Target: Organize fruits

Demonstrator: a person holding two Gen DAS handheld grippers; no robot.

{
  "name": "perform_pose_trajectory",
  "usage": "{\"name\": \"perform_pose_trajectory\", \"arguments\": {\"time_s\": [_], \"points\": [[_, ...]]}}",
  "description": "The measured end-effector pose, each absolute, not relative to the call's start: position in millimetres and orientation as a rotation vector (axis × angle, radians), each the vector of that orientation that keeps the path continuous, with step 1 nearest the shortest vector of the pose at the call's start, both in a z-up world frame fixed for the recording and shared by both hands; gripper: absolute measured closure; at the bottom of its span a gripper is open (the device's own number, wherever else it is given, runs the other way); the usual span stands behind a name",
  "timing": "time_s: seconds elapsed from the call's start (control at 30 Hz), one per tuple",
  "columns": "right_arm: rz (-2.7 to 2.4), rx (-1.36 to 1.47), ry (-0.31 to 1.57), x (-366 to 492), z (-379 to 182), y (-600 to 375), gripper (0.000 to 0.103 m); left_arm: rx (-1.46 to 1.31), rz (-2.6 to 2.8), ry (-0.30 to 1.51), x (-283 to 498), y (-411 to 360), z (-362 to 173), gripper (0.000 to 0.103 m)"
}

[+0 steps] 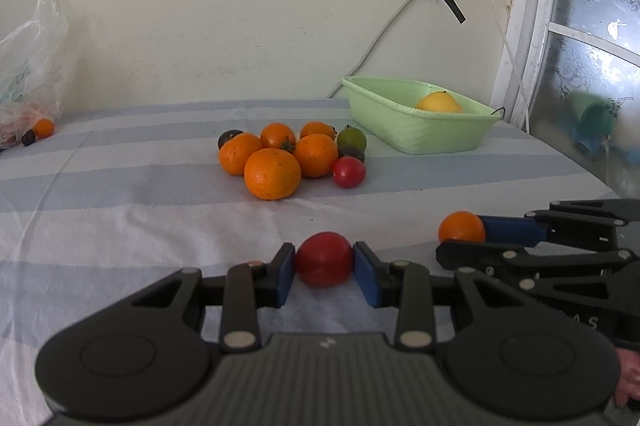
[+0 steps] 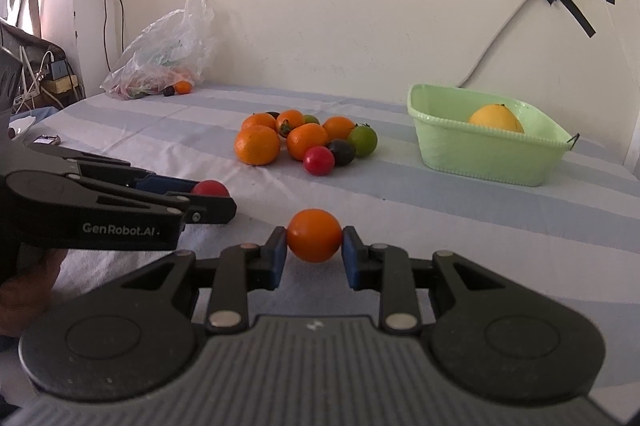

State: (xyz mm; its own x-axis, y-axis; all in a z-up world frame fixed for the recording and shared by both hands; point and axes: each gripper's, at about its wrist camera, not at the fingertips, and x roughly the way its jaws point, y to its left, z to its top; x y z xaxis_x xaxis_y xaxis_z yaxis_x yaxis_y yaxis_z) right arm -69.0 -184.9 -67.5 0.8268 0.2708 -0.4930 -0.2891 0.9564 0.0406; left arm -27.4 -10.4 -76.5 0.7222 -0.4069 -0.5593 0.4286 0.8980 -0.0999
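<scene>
Two fruits were held at once, one in each gripper, above the striped cloth (image 1: 120, 226) at the near edge of the scene. The left gripper (image 1: 324, 266) was pinched on a red tomato (image 1: 324, 258), its blue pads pressed against both sides of the fruit. The right gripper (image 2: 315, 246) was clamped in the same way on a small orange (image 2: 315, 235). The two tools were seen side by side, close together. Farther away, near the middle of the cloth, a pile of fruit (image 1: 288, 158) was gathered: several oranges, a second red tomato, a green one and some dark ones, all touching. To the right of the pile, a light green basket (image 2: 480, 158) was set, with one yellow fruit (image 2: 496, 119) lying in it. At the far left, a clear plastic bag (image 2: 168, 54) was seen against the wall.
</scene>
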Motion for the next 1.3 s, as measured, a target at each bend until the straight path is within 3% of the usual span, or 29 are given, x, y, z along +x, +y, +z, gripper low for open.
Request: {"name": "perform_pose_trajectory", "arguments": {"time_s": [0.8, 1.3], "points": [[0.270, 0.021, 0.578, -61, -70, -191, 0.070, -0.007, -0.452, 0.613, -26, -4, -77, 0.069], [0.142, -0.135, 0.573, -67, -67, -162, 0.070, -0.057, -0.472, 0.620, -22, 4, -77, 0.067]]}}
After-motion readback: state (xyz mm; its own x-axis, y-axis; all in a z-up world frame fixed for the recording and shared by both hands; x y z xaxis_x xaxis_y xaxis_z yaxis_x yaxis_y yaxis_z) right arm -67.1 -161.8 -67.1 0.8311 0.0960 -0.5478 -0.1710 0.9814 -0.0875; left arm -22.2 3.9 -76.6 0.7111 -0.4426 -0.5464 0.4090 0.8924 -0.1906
